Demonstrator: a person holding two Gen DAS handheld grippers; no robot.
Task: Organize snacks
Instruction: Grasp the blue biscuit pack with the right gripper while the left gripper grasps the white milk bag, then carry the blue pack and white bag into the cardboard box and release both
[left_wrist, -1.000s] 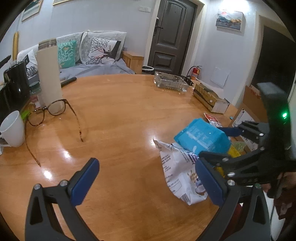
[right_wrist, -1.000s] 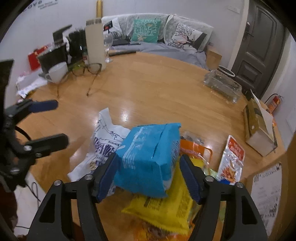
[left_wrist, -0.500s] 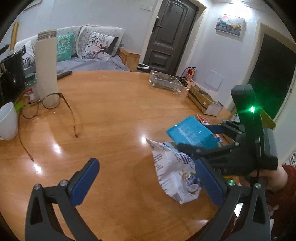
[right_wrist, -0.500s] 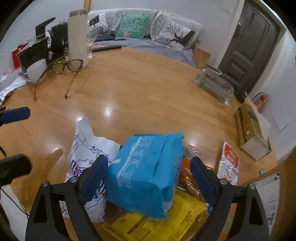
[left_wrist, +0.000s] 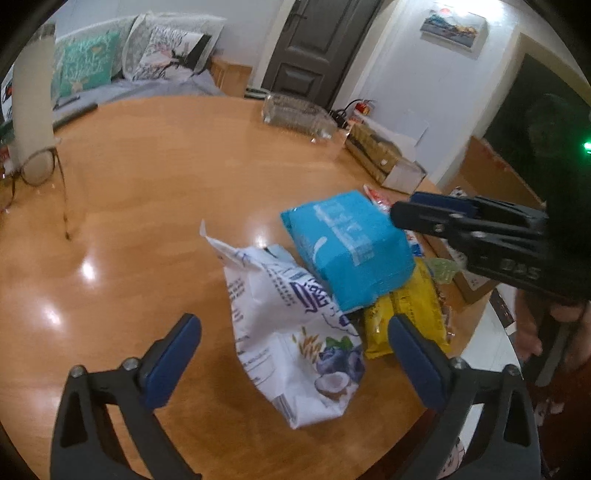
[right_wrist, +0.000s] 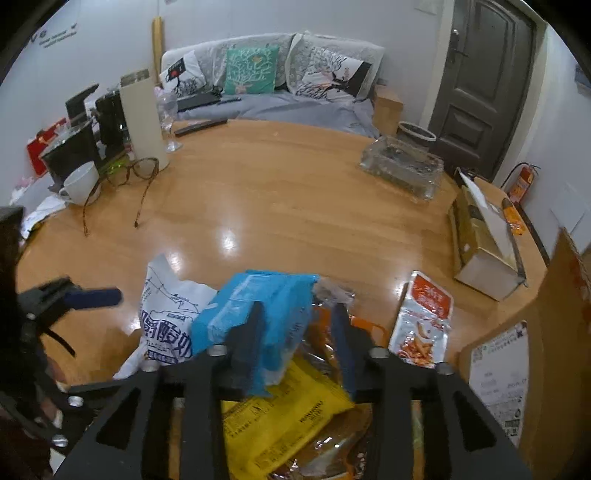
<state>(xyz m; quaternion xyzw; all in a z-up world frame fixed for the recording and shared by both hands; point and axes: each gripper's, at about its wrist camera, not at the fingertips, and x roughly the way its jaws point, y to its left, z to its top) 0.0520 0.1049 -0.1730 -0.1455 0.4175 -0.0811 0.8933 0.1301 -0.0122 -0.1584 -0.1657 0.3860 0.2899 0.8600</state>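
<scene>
1. Claw state first: your right claw (right_wrist: 295, 325) has narrowed since half a second ago and now pinches the blue packet (right_wrist: 258, 317), one finger pressed on its near face, the other at its far side; a second ago it also straddled the packet, wider.
2. Your left claw (left_wrist: 291, 354) stays spread, holding nothing; it has swung toward the pile and now frames the white oat bag (left_wrist: 295, 332) between its tips without touching it.
3. You can read this as the grasp being made: the blue packet sits atop the yellow packet (right_wrist: 288, 413) and leans on the white bag, so it looks ready to lift away; whether it has left the pile, I cannot tell.
4. Count of snacks on the surface (right_wrist: 277, 199): one blue packet; one white bag; one yellow packet; one red-and-clear pouch (right_wrist: 424, 325) lying apart to the right; orange wrapping (right_wrist: 325, 339) under the blue one, number unclear.
5. Away from the pile: one ashtray (right_wrist: 402, 166); one pair of glasses (right_wrist: 125, 181); one mug (right_wrist: 83, 182).
</scene>
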